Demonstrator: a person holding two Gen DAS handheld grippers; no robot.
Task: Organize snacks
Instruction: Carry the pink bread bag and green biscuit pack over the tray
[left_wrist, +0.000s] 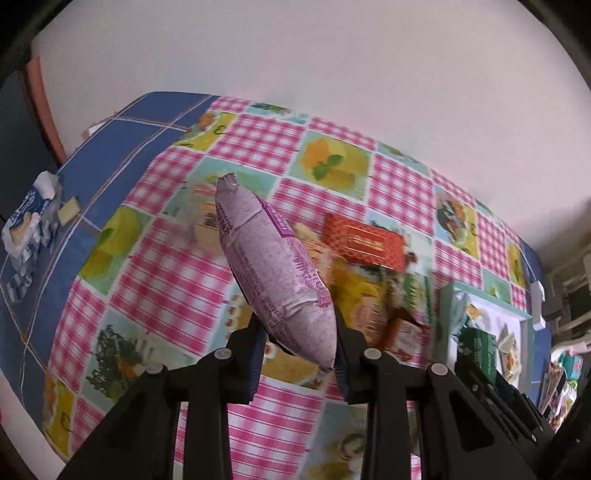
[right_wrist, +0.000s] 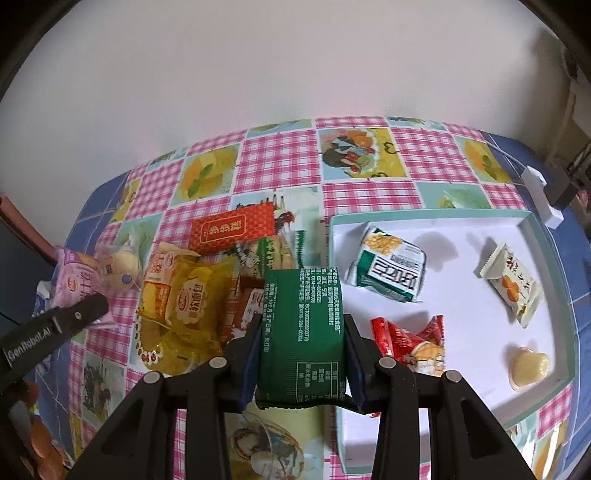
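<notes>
**Both grippers hold a packet above the snack table**

The left gripper (left_wrist: 301, 347) pinches a puffy pale purple foil snack bag (left_wrist: 275, 275) by its lower end, lifted clear of the pink checked tablecloth (left_wrist: 177, 280). The right gripper (right_wrist: 303, 369) clamps a flat dark green wrapped packet (right_wrist: 303, 332) between its blue pads, above the near left edge of the white shallow tray (right_wrist: 480, 229). In the tray lie a green-and-white packet (right_wrist: 388, 271), a cream sachet (right_wrist: 511, 284), red wrappers (right_wrist: 410, 338) and a yellow jelly cup (right_wrist: 528, 365). A loose heap of yellow and red snack packs (right_wrist: 192, 291) lies left of the tray.

Left gripper (left_wrist: 300, 345) clamps purple snack packet (left_wrist: 275, 273) above tablecloth (left_wrist: 207, 280)
</notes>
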